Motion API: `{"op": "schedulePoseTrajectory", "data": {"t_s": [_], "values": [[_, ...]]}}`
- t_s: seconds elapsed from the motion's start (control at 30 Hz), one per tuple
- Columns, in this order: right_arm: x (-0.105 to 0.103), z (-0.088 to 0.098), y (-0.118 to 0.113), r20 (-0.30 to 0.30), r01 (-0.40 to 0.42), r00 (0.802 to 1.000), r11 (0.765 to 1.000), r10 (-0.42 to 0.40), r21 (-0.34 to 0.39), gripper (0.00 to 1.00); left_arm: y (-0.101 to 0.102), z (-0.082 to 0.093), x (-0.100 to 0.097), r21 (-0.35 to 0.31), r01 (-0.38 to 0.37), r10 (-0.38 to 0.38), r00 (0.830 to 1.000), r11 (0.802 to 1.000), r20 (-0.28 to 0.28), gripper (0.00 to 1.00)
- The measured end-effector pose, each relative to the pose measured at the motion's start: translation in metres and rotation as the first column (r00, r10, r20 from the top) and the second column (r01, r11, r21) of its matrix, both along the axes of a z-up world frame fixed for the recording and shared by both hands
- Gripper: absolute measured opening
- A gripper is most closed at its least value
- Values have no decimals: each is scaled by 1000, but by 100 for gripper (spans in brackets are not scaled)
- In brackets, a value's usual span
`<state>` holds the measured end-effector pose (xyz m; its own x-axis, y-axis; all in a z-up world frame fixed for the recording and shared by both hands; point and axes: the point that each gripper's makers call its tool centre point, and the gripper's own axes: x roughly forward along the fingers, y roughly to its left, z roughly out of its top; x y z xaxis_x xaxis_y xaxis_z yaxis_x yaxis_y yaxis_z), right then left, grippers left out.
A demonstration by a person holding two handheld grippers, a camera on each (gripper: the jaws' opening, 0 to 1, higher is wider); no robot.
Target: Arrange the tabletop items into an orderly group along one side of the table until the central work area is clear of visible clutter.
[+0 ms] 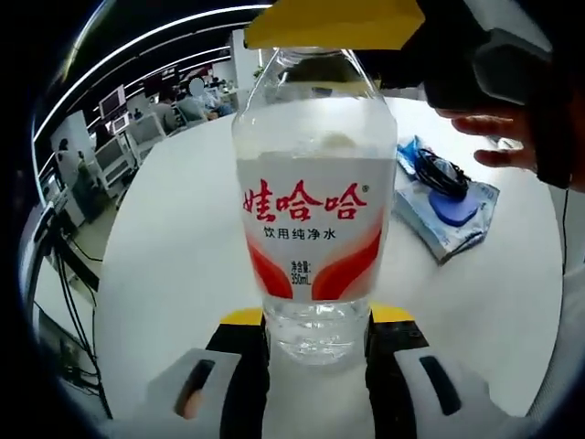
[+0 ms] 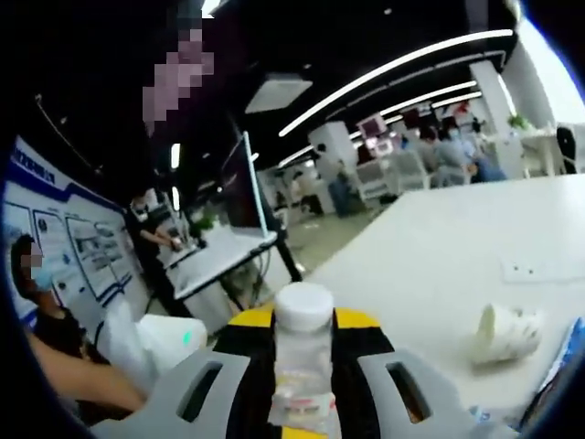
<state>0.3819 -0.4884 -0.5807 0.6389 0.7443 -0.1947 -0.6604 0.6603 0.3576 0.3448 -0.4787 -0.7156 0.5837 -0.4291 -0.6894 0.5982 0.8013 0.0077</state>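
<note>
Round white counter (image 1: 174, 274): its surface is largely bare in both views, but loose items are spread on it and no orderly group along one edge is visible. Judged from this, the tidying is at an early-to-middle stage.

Clear plastic water bottle with a red-and-white label (image 1: 313, 201): seen upright in the left gripper view, its base seated between the jaws of the left tool (image 1: 315, 343), which are closed against it. It looks lifted or about to be lifted off the counter; contact with the surface cannot be confirmed. A yellow part of the other tool and a person's hand (image 1: 498, 137) sit above and right of the bottle's top.

Flat clear plastic packet holding a blue object and a black cable (image 1: 445, 197): lies on the counter to the right of the bottle, apart from it. Not yet placed.

White paper cup (image 2: 508, 334): lies tipped on its side on the counter in the right gripper view, well clear of the right tool. Not yet placed.

Small clear vial with a white cap (image 2: 303, 352): stands upright between the jaws of the right tool (image 2: 303, 402), which hold it narrowly.

Remaining work, by judgement: set down both held items at one side, then collect the packet and cup.
</note>
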Motion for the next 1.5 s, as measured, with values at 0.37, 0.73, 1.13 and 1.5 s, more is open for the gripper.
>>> {"op": "schedulePoseTrajectory", "data": {"t_s": [0.37,0.73,1.13,1.5], "values": [[24,9,15,50,-61,997,997,63,-39,18,8,6,30,-13,-65,66,998,998,21,38],[46,10,30,77,-118,989,991,124,-70,18,19,6,56,-17,-120,121,992,993,38,38],[66,7,49,96,-188,976,977,198,-103,18,35,2,82,-3,-208,207,975,978,75,38],[75,5,65,116,-225,964,966,239,-124,18,49,-1,94,-19,-271,272,958,962,89,38]]}}
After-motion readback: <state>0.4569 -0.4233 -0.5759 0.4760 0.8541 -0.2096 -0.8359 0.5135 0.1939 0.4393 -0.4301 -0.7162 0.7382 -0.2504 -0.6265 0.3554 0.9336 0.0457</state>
